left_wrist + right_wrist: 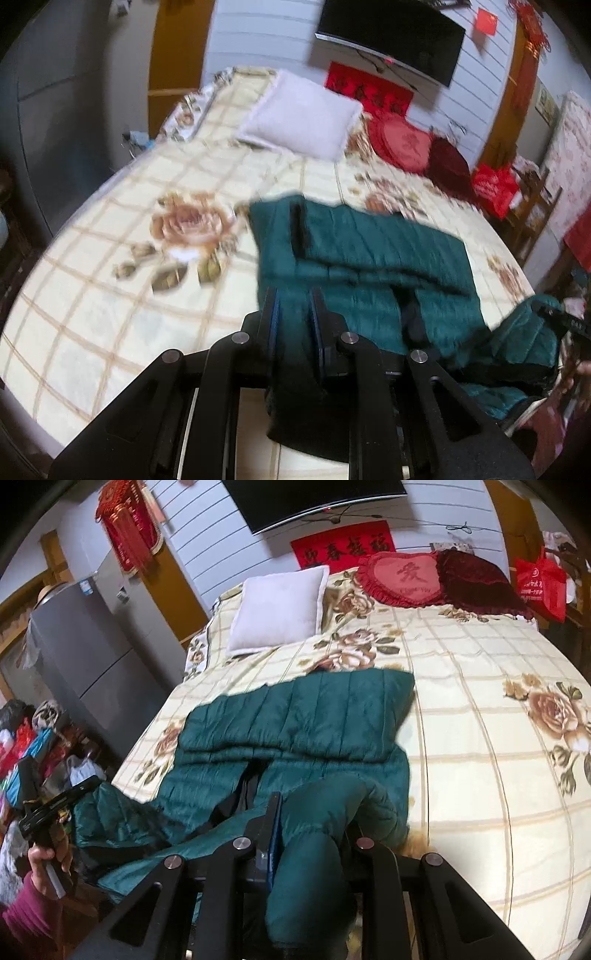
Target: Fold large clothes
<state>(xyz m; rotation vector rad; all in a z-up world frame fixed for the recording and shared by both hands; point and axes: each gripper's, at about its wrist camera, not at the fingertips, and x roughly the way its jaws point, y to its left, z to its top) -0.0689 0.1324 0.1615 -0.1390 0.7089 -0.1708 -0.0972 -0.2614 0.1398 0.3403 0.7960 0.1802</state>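
On bed (480, 775), green jacket (295, 716): L gripper (293, 295) & R gripper (314, 808) jaws each pinching its fabric.

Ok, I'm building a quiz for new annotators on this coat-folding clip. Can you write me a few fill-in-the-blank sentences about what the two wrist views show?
1. The quilted coat lying on the bed is dark ____ in colour.
2. Both the left gripper and the right gripper are shut on the ____.
3. The heart-shaped cushion near the head of the bed is ____.
4. The plain pillow beside that cushion is ____.

Missing words: green; coat; red; white
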